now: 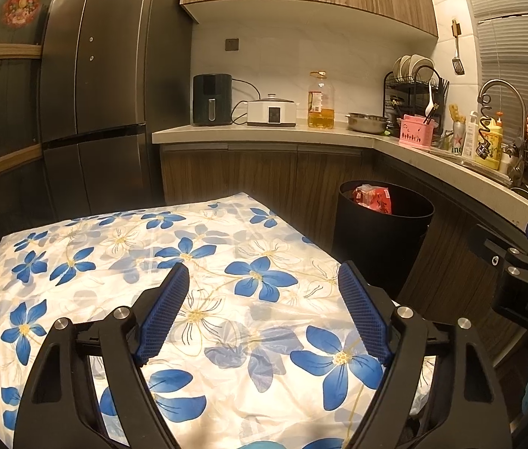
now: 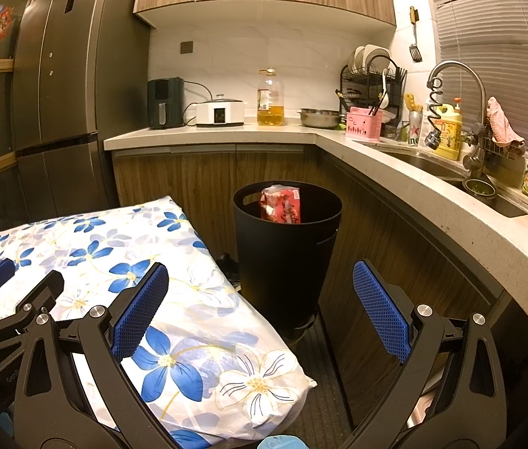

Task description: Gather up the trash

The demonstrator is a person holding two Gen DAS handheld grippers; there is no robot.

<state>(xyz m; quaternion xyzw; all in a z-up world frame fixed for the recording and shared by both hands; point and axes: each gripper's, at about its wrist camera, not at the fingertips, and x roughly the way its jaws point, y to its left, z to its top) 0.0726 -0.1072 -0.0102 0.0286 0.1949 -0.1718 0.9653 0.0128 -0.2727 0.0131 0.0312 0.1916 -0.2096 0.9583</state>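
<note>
Left wrist view first: my left gripper (image 1: 264, 280) is hovering over the flowered cloth (image 1: 174, 247) that covers the table, fingers (image 1: 162, 314) spread apart with nothing between them, just the blue flower print showing through the gap. I can't spot any loose trash on the cloth from here. Over to the right, the black trash bin (image 1: 380, 239) stands on the floor against the lower cabinets, and there's a red wrapper (image 1: 374, 198) poking up inside it. So that piece is already where it belongs. My other gripper just peeks in at the right edge.

Right wrist view: my right gripper (image 2: 260, 280) is released too, fingers (image 2: 140, 310) wide and empty, left one over the cloth's edge and the right one out over the floor. The bin (image 2: 286, 247) sits pretty much dead ahead between them, well apart from the tips, red wrapper (image 2: 280, 205) standing up in it.

My read: a drop-off is done and I'm between pieces. Next move calls for finding more trash. The bench (image 2: 394, 172) by the sink (image 2: 447, 170) has a beer can (image 2: 414, 127) among the bottles, but whether it's rubbish I can't tell. Otherwise this might be the wrap-up.
</note>
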